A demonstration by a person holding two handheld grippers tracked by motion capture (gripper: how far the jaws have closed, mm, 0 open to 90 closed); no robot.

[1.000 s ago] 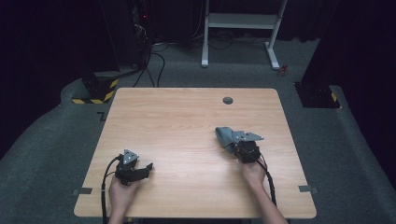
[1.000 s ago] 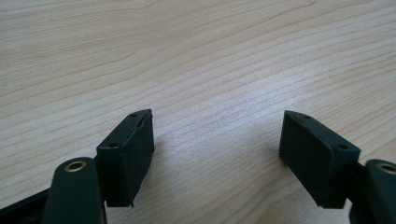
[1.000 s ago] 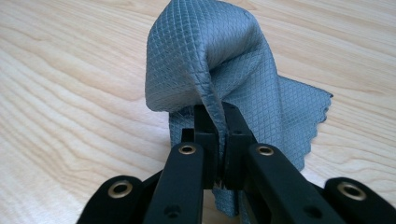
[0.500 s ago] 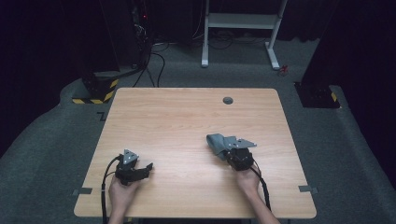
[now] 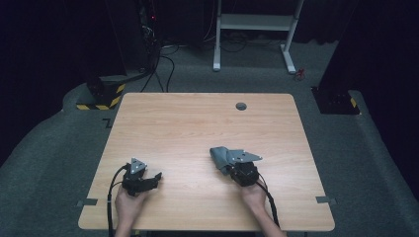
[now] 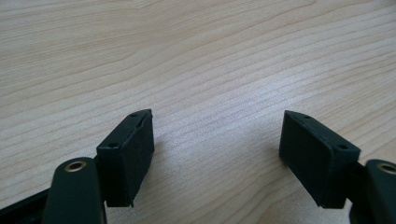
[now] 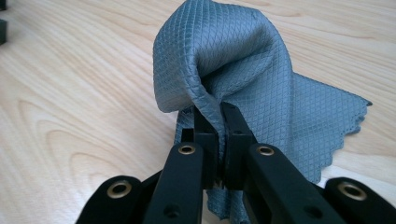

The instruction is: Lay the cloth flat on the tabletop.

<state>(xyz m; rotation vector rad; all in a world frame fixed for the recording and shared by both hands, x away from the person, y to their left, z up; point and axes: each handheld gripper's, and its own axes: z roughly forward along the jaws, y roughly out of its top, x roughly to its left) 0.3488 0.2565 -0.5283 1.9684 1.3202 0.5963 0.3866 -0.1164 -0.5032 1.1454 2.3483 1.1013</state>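
Observation:
A grey-blue cloth point(image 7: 224, 60) with a diamond weave is pinched between the jaws of my right gripper point(image 7: 219, 112), which is shut on a fold of it. The cloth bunches up above the jaws and trails onto the wooden table point(image 5: 188, 128). In the high view the cloth point(image 5: 220, 155) lies just left of the right gripper point(image 5: 232, 165), near the table's middle right. My left gripper point(image 5: 153, 177) rests at the front left of the table, held by a hand. Its jaws stand wide apart over bare wood in the left gripper view point(image 6: 217, 144), with nothing between them.
A small round dark grommet point(image 5: 241, 106) sits in the table near its far edge. Beyond the table stand a white metal frame point(image 5: 257, 29) and a black stand with yellow-black tape point(image 5: 99, 94). Cables trail from both grippers off the front edge.
My right gripper has slid to the left and slightly toward the front edge, dragging the cloth with it. The left gripper has stayed where it was.

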